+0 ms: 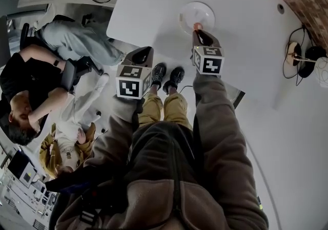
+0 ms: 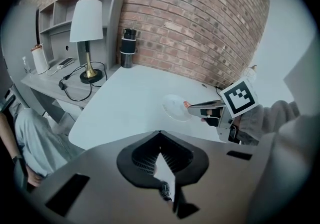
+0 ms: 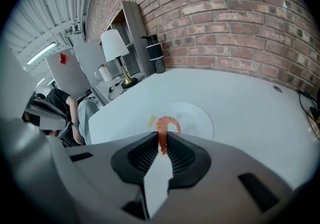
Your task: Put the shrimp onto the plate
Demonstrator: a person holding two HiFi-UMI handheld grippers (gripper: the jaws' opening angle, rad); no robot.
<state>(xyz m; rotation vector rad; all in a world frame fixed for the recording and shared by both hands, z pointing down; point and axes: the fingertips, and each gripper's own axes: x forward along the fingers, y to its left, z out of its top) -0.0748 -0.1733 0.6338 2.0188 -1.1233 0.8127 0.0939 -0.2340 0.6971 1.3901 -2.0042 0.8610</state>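
Note:
An orange curled shrimp (image 3: 166, 125) hangs between the pads of my right gripper (image 3: 163, 144), which is shut on its tail end. It hovers over the near rim of a clear round plate (image 3: 195, 118) on the white table. The head view shows the plate (image 1: 196, 15) just beyond the right gripper (image 1: 198, 32), with the shrimp (image 1: 197, 25) at the tips. My left gripper (image 1: 145, 50) is held at the table's near edge, left of the plate, shut with nothing in it. From the left gripper view (image 2: 160, 152) the plate (image 2: 174, 106) and shrimp (image 2: 186, 104) lie ahead to the right.
A lamp (image 2: 86, 23) and a black cylinder (image 2: 128, 47) stand at the table's far left by the brick wall. Cables and dark round items (image 1: 302, 57) lie at the right. People sit (image 1: 31, 90) off the table's left side.

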